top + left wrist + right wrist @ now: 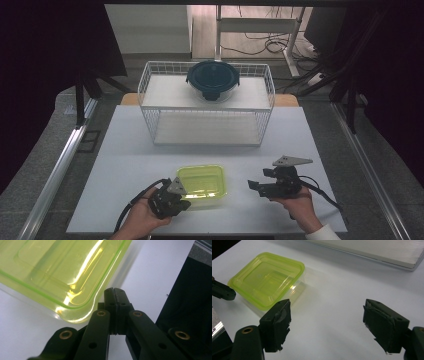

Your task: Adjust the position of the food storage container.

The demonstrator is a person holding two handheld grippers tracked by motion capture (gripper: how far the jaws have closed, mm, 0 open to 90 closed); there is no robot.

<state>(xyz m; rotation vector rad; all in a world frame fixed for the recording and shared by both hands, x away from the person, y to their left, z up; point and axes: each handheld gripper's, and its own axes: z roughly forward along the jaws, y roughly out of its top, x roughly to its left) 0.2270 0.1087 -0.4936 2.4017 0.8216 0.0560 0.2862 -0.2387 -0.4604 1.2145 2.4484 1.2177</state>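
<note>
A yellow-green see-through plastic box (pixel 201 184) with its lid on sits on the white table near the front middle. My left gripper (pixel 184 202) is shut with nothing between its jaws. Its tips lie close beside the box's near left corner. In the left gripper view the closed left gripper (pixel 115 291) ends just right of the box's rounded corner (pixel 72 312). My right gripper (pixel 253 186) is open and empty to the right of the box, pointing towards it. From the right gripper view, the right gripper (pixel 327 312) has bare table between its pads, and the box (pixel 265 277) lies beyond them.
A white wire rack (pixel 207 107) stands at the back of the table. A round glass container with a dark blue lid (pixel 212 80) rests on its top shelf. The rack's lower shelf (pixel 374 250) lies ahead of the right gripper. The table's front edge runs just behind both hands.
</note>
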